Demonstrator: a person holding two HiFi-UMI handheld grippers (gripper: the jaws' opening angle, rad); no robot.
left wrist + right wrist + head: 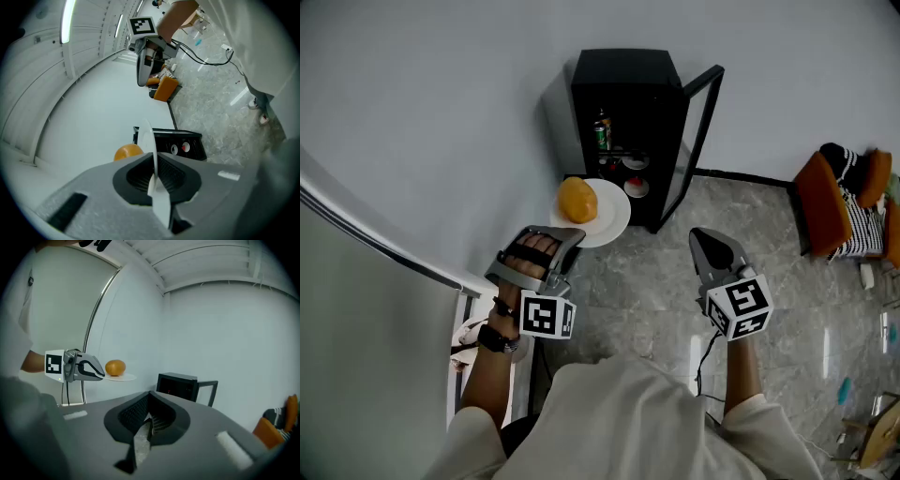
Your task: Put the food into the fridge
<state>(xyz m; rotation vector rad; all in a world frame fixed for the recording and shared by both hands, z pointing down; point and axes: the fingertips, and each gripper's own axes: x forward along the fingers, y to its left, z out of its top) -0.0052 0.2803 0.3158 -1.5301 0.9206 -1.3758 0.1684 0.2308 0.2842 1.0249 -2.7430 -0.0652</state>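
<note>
L gripper [570,236] fingers clamped on near rim of plate [611,221], orange food [577,200] on it, open fridge [623,73] straight ahead at far side, door [692,141] swung right; R gripper [706,240] fingers together, empty.

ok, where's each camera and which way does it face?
Head view: on the person's head, looking steeply down at the open fridge; torso, left gripper and right gripper show.
Left gripper view: on the left gripper, along jaws shut on the white plate, toward the fridge; torso at right.
Right gripper view: on the right gripper, over shut jaws toward the wall; left forearm shows.
All three share plate, orange fruit, fridge.
</note>
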